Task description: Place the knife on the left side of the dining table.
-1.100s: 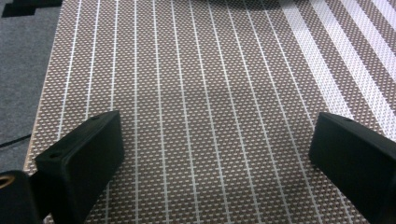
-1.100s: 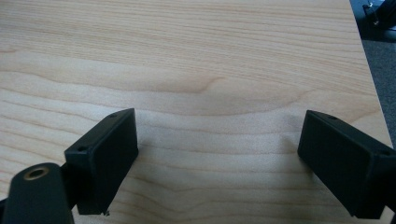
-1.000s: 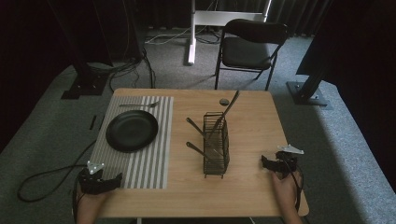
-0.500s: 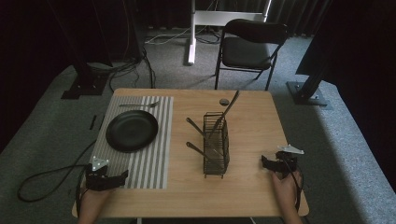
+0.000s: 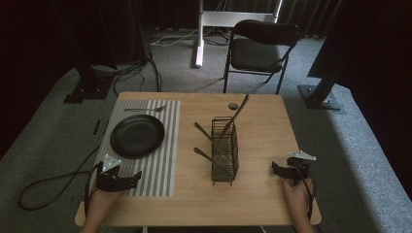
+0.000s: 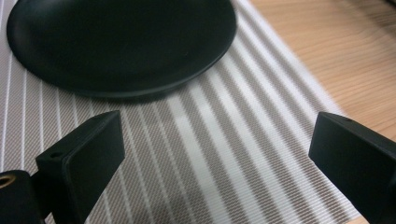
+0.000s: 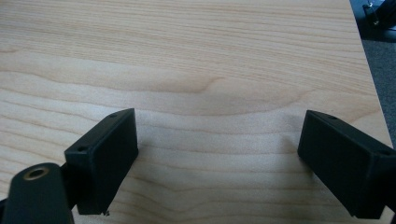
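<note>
One round matte black plate [image 6: 121, 44] lies just ahead of the left claw [image 6: 215, 154], on one striped mat [image 6: 224, 140]. Left claw spread, empty. Right claw [image 7: 217, 158] spread over bare table [image 7: 210, 56].

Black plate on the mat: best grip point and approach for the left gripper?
Probably the near rim of the black plate, coming in low from the left gripper side. It lies flat on the striped placemat; only the raised edge fits between the open jaws.

Plate [image 5: 137, 136] on placemat [image 5: 165, 165] at table's [image 5: 262, 204] left, utensil basket [image 5: 225, 150] mid-table, chair [image 5: 260, 48] behind
</note>
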A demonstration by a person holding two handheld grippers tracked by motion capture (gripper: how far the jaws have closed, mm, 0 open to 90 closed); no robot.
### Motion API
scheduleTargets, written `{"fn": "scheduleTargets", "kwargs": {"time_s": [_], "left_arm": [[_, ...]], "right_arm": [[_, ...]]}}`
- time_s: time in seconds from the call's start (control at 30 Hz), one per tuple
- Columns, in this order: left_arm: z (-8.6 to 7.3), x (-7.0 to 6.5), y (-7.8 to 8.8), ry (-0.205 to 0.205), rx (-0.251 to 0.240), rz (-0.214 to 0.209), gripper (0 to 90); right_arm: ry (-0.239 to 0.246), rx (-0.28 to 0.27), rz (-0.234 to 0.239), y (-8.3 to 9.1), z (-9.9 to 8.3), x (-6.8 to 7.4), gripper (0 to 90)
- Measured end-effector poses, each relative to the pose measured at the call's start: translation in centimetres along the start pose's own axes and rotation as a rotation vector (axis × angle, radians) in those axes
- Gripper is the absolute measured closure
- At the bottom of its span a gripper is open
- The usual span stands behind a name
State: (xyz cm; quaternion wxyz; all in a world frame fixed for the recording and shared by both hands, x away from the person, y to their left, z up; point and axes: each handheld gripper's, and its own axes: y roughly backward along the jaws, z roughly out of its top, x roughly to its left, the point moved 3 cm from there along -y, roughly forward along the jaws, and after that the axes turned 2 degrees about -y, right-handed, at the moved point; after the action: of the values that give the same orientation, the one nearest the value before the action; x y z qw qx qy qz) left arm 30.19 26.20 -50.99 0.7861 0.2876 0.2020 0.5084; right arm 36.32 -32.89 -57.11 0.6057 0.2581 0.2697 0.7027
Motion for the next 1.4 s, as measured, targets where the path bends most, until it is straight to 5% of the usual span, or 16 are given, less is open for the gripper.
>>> {"fn": "scheduleTargets", "kwargs": {"time_s": [0.77, 1.4], "left_arm": [[5.7, -2.9, 0.4, -0.098, -0.067, -0.081, 3.8], [12.3, -6.2, 0.5, -0.184, -0.143, -0.191, 3.8]], "right_arm": [[0.001, -0.001, 0.000, 0.0, 0.0, 0.0, 11.3], [0.001, -0.001, 0.000, 0.0, 0.0, 0.0, 11.3]]}}
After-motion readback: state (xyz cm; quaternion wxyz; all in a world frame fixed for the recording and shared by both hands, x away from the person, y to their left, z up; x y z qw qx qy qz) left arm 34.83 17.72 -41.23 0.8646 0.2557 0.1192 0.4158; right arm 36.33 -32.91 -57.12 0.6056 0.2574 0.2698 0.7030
